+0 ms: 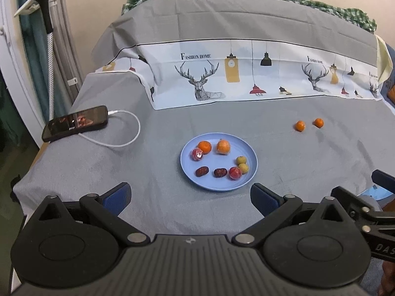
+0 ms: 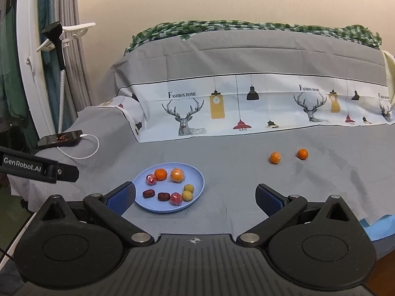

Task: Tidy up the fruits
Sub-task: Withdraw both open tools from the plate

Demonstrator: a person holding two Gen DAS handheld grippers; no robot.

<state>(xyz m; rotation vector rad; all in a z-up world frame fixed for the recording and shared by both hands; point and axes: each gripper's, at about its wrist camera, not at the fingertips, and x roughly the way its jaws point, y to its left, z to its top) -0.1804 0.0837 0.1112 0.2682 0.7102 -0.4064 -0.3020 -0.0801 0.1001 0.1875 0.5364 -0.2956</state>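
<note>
So: most of the fruit is on the plate, two oranges still loose

Left to right on the grey-sheeted table: a phone (image 1: 75, 123) on its white charging cable (image 1: 118, 133) sits near the left edge. Mid-table, a blue plate (image 1: 251, 157) holds two oranges, two red wrapped fruits, two dark dates and two yellow-green fruits. Two small oranges (image 1: 300, 125) (image 1: 318, 122) sit just beside each other on the sheet, well apart from the plate, toward the right edge. Left gripper (image 1: 190, 194) and right gripper (image 2: 195, 197) both hover at the near edge, jaws spread wide, holding nothing.
</note>
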